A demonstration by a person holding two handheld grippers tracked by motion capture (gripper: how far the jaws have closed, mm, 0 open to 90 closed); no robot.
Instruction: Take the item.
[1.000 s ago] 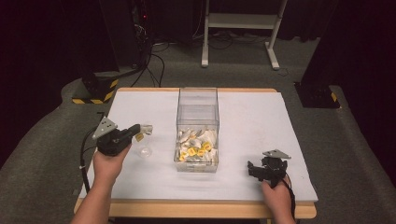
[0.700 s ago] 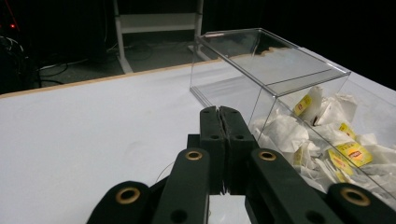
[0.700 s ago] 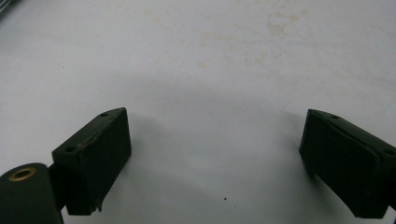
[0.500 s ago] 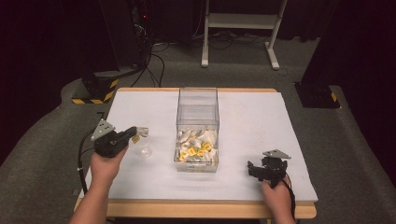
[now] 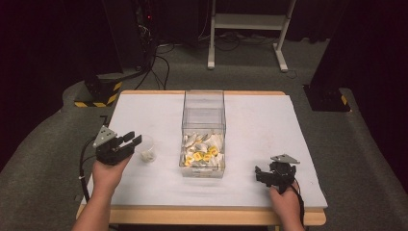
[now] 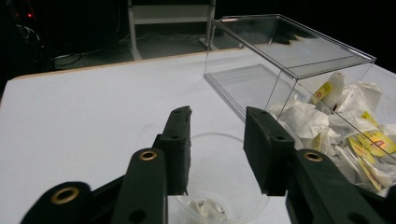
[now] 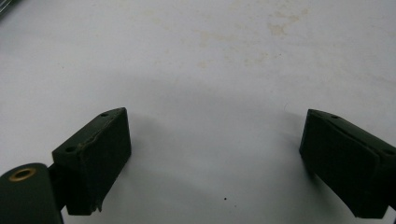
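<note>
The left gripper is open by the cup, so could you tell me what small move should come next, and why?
Probably swing the left gripper right, towards the box, to fetch another sachet. Its jaws are open and hold nothing, the cup below them already holds one white piece, and the box beside it is full of sachets. The right gripper rests open on the table.

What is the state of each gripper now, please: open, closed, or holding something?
Left gripper: open, holding nothing, fingers above the clear plastic cup.
Right gripper: wide open, holding nothing, over the bare white table.
</note>
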